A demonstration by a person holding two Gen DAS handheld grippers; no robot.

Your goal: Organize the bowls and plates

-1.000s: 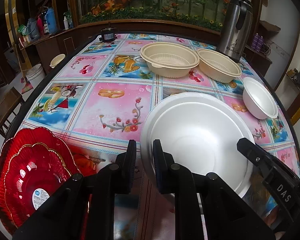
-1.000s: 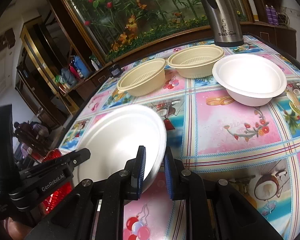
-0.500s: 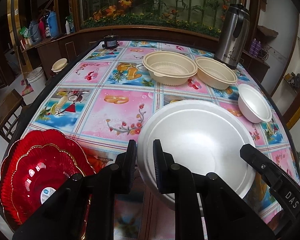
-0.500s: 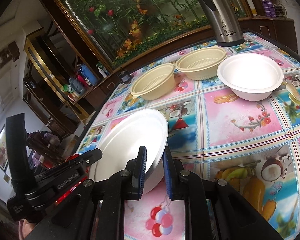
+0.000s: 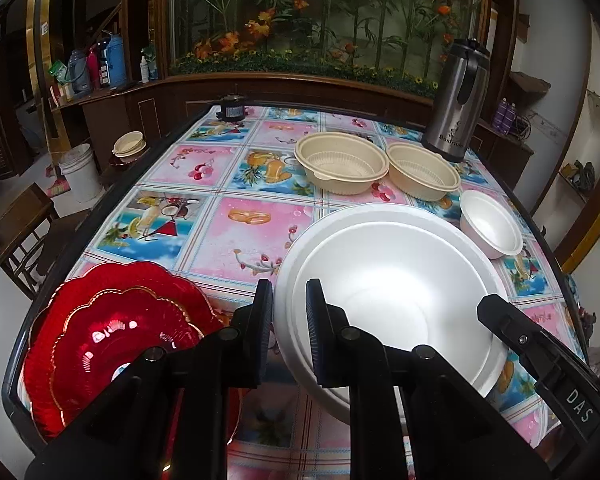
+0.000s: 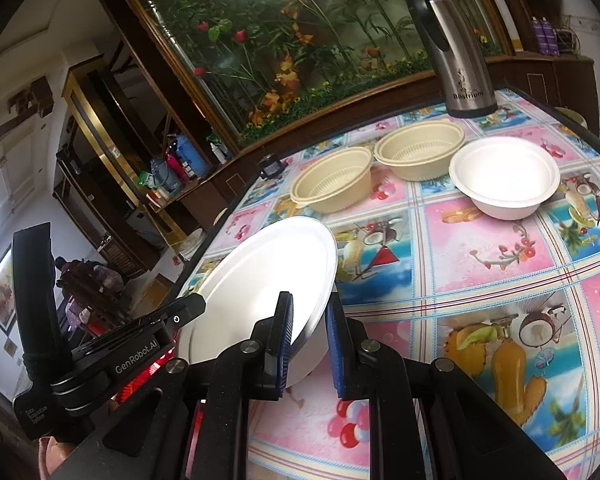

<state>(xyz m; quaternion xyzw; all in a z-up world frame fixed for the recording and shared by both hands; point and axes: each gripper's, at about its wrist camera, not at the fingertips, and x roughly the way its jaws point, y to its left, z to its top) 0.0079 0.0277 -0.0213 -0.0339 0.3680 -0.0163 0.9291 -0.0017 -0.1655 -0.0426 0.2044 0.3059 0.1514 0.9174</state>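
While each tool point(image 5: 288, 320) point(image 6: 307, 336) clamps its rim, the white bowl point(image 5: 396, 300) (large) hangs above the table point(image 5: 236, 236).

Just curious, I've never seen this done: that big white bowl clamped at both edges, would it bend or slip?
The big white bowl looks like matte foam: probably very light, and unlikely to slip. Its thin rim, pinched by left gripper and right gripper, could flex or dent.

White bowl point(image 5: 392, 292); red gold-edged plates point(image 5: 116, 332); beige bowls point(image 5: 340, 162); pink-blue fruit-print tablecloth point(image 5: 204, 216).
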